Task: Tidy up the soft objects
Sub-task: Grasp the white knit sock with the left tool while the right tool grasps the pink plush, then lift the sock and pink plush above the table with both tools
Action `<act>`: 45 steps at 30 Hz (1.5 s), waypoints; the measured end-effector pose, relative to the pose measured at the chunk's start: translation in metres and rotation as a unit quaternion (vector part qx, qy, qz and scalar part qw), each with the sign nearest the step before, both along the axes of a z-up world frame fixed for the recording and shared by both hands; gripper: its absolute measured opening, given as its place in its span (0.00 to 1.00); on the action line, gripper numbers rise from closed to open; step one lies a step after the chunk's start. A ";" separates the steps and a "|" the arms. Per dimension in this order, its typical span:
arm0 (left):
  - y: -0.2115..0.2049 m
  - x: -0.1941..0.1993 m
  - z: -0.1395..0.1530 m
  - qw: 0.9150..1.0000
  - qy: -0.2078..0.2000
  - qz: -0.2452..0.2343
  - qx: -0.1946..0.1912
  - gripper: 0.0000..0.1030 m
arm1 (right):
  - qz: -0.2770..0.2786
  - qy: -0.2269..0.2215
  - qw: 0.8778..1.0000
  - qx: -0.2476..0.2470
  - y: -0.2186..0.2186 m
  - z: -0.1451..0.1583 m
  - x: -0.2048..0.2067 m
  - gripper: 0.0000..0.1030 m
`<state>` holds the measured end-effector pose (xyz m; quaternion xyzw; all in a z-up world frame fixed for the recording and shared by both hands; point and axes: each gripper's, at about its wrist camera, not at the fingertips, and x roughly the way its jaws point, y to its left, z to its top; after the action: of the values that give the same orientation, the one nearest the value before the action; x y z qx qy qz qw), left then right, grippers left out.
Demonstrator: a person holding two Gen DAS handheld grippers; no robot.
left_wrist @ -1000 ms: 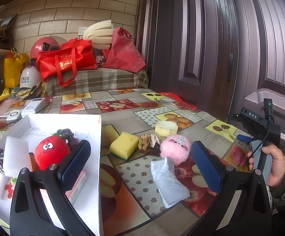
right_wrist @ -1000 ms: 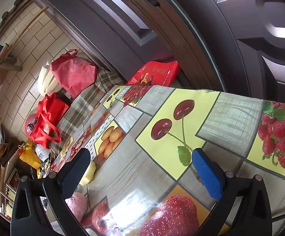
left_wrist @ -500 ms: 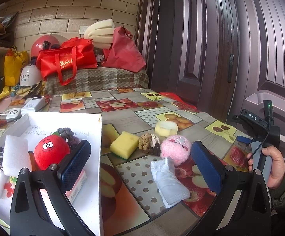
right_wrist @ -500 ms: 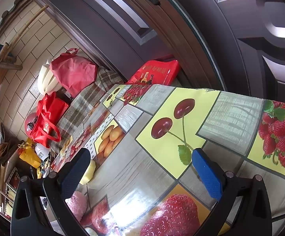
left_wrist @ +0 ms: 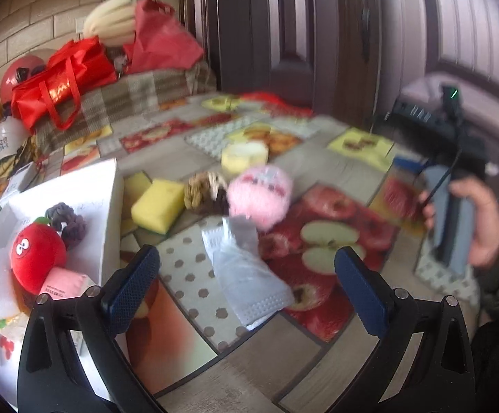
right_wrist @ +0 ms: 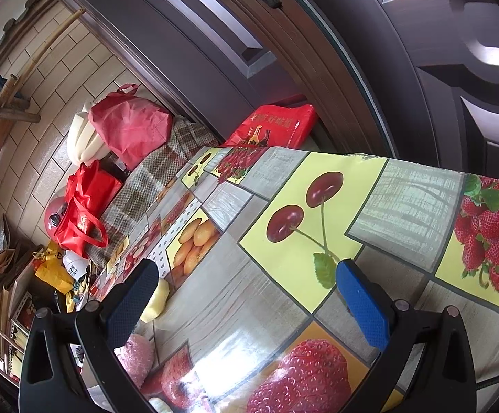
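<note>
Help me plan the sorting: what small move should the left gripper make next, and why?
Probably ease the left gripper forward and down onto the white face mask. Its jaws are open and empty, and the mask lies loose on the tablecloth right between them, the nearest soft item outside the white box, which already holds the red plush.

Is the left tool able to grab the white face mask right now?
Probably yes. The left tool is open, and the white face mask lies flat on the table between its fingers with nothing on top; only the pink fluffy ball touches its far end.
</note>
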<state>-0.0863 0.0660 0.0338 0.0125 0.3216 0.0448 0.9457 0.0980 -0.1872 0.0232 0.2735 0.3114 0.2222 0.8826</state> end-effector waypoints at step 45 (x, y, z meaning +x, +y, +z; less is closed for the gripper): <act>0.018 -0.050 0.031 0.988 -0.150 -0.001 -0.036 0.32 | 0.210 -0.258 0.931 -0.151 0.111 0.053 -0.116 0.62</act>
<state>-0.1362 0.0835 0.0644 -0.0276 0.1771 0.0335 0.9832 -0.0177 -0.0760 0.0764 -0.0012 0.1532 0.4159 0.8964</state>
